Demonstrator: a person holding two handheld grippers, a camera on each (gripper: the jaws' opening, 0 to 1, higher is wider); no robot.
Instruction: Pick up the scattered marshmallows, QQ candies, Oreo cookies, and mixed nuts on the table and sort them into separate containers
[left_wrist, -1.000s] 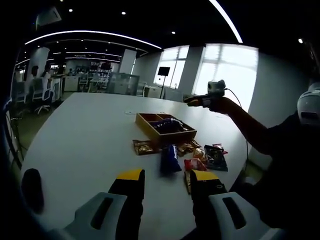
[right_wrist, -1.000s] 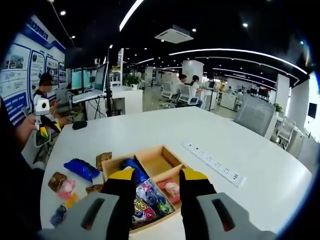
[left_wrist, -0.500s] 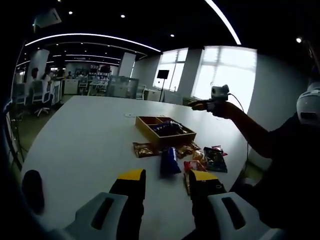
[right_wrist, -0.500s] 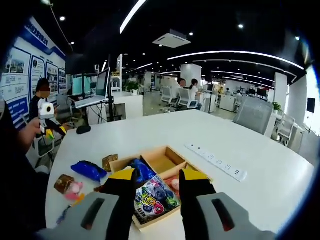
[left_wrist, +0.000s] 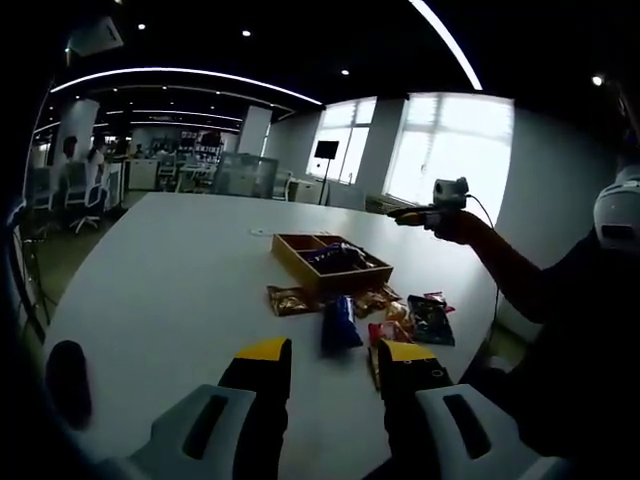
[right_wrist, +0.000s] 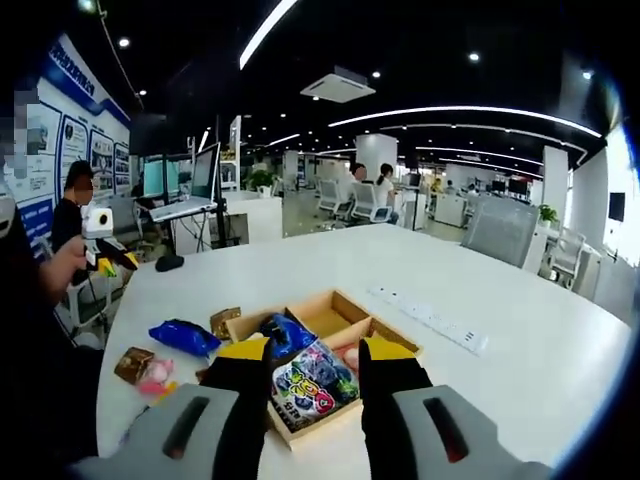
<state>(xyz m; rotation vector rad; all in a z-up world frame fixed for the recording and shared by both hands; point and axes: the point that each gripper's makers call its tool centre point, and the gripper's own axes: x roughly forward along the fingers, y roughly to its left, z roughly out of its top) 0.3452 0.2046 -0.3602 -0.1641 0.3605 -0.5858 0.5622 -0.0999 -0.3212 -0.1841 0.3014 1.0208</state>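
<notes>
My left gripper (left_wrist: 335, 362): jaws apart, nothing between them, above the near edge of the table (left_wrist: 170, 270).
Wooden tray (left_wrist: 331, 261): mid-table, toward the far right edge; I see a dark packet in it.
Loose snacks: blue packet (left_wrist: 338, 322), brown packet (left_wrist: 289, 299), red packet (left_wrist: 386, 329), dark packet (left_wrist: 431, 317), all just beside the tray's near side.
Right gripper (left_wrist: 420, 212): held up in a hand, above the right edge; can't tell its jaws.
</notes>
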